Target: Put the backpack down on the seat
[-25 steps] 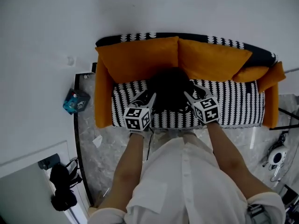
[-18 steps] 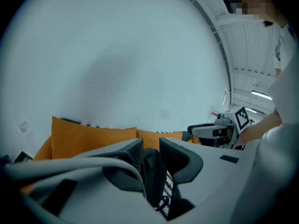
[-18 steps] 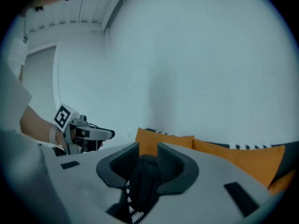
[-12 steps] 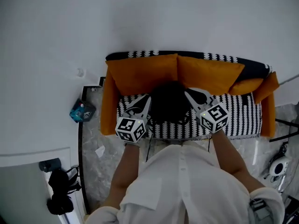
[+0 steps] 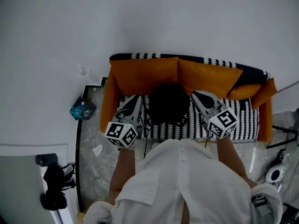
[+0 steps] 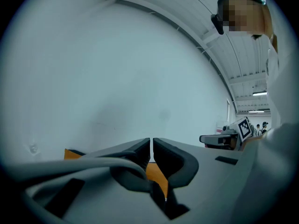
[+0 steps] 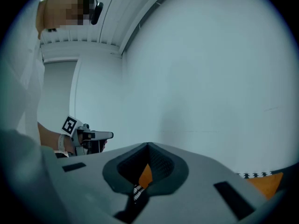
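Observation:
The black backpack (image 5: 169, 104) rests in the middle of the sofa's black-and-white seat (image 5: 239, 120), leaning toward the orange back cushions (image 5: 145, 73). My left gripper (image 5: 136, 99) hovers just left of it and my right gripper (image 5: 196, 94) just right of it, both raised clear of the bag. The jaws of both have just been closing, with nothing between them. In the left gripper view the left gripper (image 6: 152, 142) is shut, with only wall and a strip of orange cushion beyond. In the right gripper view the right gripper (image 7: 148, 145) is shut too.
The sofa stands against a white wall, with orange armrests at both ends. On the marble floor to its left lie a teal packet (image 5: 82, 110) and a dark bag (image 5: 53, 192). A white device (image 5: 273, 172) sits on the floor at the right.
Both grippers held their jaws open beside the backpack; they have since risen and drawn away from it, and their jaws have closed empty. The backpack stays on the seat.

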Demonstrator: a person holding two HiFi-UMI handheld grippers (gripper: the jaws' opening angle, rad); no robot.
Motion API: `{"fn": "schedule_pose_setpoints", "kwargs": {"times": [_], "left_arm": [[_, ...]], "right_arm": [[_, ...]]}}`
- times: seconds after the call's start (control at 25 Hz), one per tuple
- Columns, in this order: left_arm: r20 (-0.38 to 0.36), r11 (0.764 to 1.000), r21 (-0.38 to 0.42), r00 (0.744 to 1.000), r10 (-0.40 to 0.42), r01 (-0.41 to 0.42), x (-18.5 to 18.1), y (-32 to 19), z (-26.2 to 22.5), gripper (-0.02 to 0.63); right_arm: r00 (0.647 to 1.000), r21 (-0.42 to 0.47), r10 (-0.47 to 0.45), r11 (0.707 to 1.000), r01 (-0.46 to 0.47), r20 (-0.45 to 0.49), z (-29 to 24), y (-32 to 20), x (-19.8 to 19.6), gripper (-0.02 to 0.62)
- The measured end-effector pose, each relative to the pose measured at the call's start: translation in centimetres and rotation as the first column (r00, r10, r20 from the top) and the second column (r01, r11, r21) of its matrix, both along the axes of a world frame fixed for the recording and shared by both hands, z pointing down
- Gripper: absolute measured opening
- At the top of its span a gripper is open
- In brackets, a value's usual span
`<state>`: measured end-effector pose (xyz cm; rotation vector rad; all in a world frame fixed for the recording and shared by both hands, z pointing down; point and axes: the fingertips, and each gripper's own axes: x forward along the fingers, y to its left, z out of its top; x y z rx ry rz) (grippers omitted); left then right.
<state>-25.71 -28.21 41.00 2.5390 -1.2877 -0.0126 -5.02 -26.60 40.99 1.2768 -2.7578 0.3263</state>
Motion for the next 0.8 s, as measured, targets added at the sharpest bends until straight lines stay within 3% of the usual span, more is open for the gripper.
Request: {"fn": "schedule_pose_setpoints", "kwargs": {"times": [0.36, 0.8], "left_arm": [[0.017, 0.997, 0.079, 1.000, 0.000, -0.001, 0.3, 0.7, -2.6, 0.041], [0.059, 0.995, 0.102, 0.998, 0.005, -0.011, -1.3, 1.9, -3.3, 0.042]], "right_arm": [[0.999, 0.048, -0.027, 0.999, 0.026, 0.018, -1.7, 0.2, -0.3, 0.017], [0.999, 0.068, -0.018, 0.998, 0.015, 0.033, -1.8, 0.0, -1.4, 0.017]]}}
